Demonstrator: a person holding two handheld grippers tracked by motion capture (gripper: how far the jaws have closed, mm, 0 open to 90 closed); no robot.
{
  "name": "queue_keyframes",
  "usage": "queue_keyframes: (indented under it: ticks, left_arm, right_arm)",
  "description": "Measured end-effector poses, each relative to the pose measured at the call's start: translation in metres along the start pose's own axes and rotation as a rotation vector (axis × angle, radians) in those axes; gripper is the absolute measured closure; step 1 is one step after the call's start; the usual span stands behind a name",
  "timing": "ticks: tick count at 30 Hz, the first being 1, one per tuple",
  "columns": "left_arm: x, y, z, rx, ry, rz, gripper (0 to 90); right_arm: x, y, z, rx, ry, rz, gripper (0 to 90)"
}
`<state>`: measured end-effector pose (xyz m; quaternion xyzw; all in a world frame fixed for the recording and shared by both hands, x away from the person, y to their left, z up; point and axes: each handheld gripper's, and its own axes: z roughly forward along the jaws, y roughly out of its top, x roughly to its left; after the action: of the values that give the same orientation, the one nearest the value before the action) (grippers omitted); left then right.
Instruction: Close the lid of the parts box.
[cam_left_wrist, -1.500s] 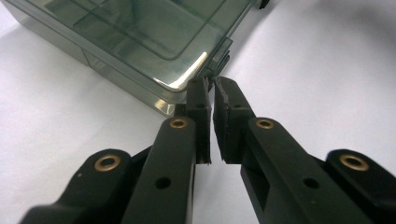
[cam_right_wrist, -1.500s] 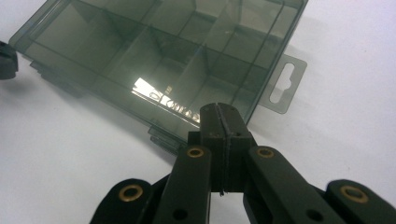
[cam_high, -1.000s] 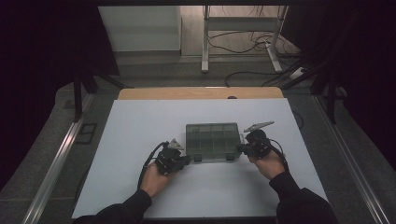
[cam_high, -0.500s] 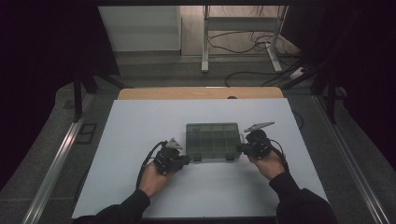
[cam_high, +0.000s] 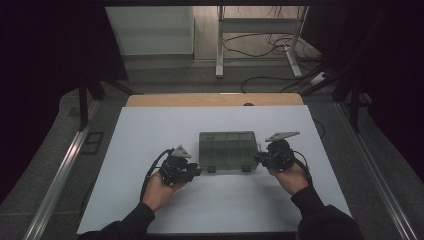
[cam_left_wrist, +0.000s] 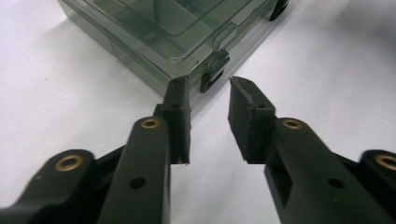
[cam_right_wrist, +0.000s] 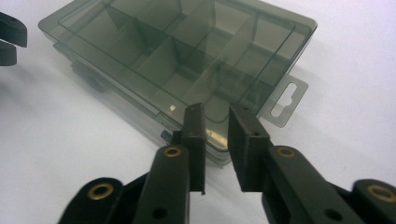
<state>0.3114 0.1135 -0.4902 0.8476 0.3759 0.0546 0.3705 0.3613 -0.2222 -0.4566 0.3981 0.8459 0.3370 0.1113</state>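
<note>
A smoky see-through compartment box (cam_high: 228, 149) lies shut on the white table top (cam_high: 150, 130). My left gripper (cam_high: 196, 171) is at the box's near left corner. In the left gripper view its jaws (cam_left_wrist: 208, 84) stand apart, tips on either side of a dark latch (cam_left_wrist: 212, 70) on the box (cam_left_wrist: 154, 28); they have just been opening. My right gripper (cam_high: 259, 159) is at the near right corner. Its jaws (cam_right_wrist: 215, 109) have also just been opening, and a narrow gap separates them in front of the box (cam_right_wrist: 177, 51) edge, beside the hang tab (cam_right_wrist: 285, 100).
A wooden strip (cam_high: 215, 99) borders the table's far edge. Metal rails (cam_high: 60, 175) run along both sides. Beyond the table are a stand's legs (cam_high: 219, 45) and cables (cam_high: 260, 45) on the floor. The left gripper's jaw tips (cam_right_wrist: 9, 35) show at the top left of the right gripper view.
</note>
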Motion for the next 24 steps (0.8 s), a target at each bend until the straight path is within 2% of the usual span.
queue_keyframes:
  ticks: [14,19,24]
  left_arm:
    - [-0.001,-0.005,-0.028,-0.030,0.043,0.014,45.4]
    - [-0.005,-0.008,-0.036,-0.029,0.051,0.029,39.2]
    - [-0.006,-0.012,-0.045,-0.046,0.059,0.024,32.1]
  right_arm:
    - [0.012,-0.008,-0.026,-0.073,-0.010,-0.037,49.0]
    - [0.016,-0.013,-0.034,-0.085,-0.005,-0.040,42.2]
    - [0.018,-0.020,-0.044,-0.105,-0.004,-0.040,35.0]
